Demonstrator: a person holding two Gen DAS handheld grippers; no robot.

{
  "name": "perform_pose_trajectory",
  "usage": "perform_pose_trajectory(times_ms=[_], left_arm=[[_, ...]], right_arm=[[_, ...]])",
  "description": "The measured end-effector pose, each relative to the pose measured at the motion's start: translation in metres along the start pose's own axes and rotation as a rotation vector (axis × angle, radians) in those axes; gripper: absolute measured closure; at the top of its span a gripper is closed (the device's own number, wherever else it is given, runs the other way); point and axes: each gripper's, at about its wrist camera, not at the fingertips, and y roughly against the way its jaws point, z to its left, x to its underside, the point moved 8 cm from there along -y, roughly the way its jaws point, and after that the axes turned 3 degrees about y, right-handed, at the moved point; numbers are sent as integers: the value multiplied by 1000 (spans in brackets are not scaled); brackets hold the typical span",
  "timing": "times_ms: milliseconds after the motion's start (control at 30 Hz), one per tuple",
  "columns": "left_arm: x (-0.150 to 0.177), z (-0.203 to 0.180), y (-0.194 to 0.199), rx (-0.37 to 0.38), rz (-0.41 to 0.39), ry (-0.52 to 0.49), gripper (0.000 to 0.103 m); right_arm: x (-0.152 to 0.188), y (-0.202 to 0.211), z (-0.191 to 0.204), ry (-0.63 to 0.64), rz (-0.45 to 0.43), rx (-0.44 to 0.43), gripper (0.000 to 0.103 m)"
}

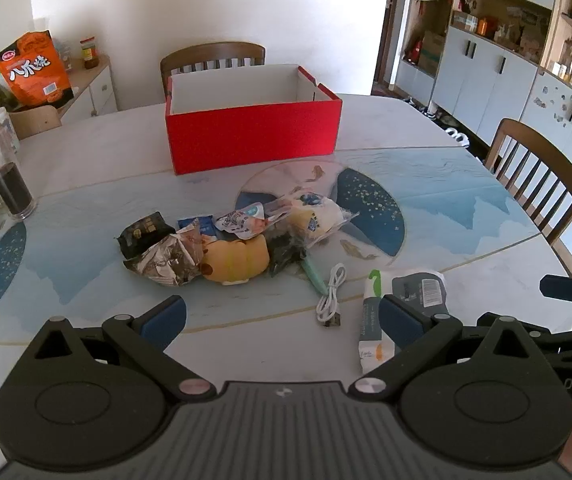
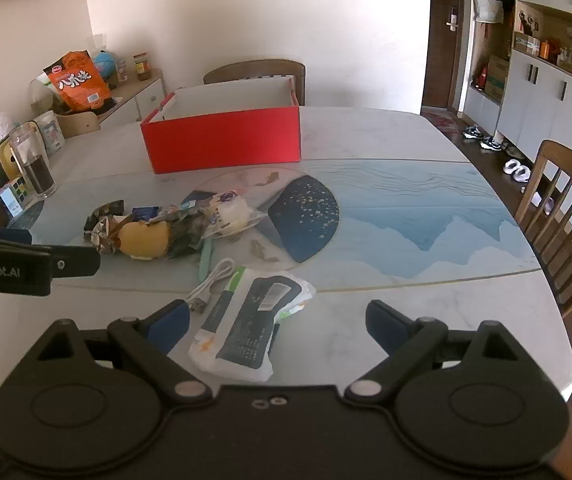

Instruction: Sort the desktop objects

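Both grippers, left gripper (image 1: 282, 320) and right gripper (image 2: 276, 322), hover wide open, holding nothing. White wipes pack (image 2: 246, 328) lies on the tabletop (image 2: 425, 320) between the right fingers, beside a white USB cable (image 2: 210, 284). Snack pile (image 1: 226, 244) sits mid-table; red box (image 1: 252, 136) stands behind it, well apart

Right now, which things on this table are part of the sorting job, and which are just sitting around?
For the job:
red box, open-topped
pile of snack packets with yellow plush toy
white USB cable
green-capped tube
wipes pack

Just lying about:
orange snack bag on the side cabinet
glass jar
chairs
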Motion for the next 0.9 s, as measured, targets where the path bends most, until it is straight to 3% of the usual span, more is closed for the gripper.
perform_pose_trajectory(times_ms=[900], left_arm=[[-3, -5, 8, 22, -33, -6, 0]], right_arm=[[-3, 3, 5, 12, -1, -11, 8]])
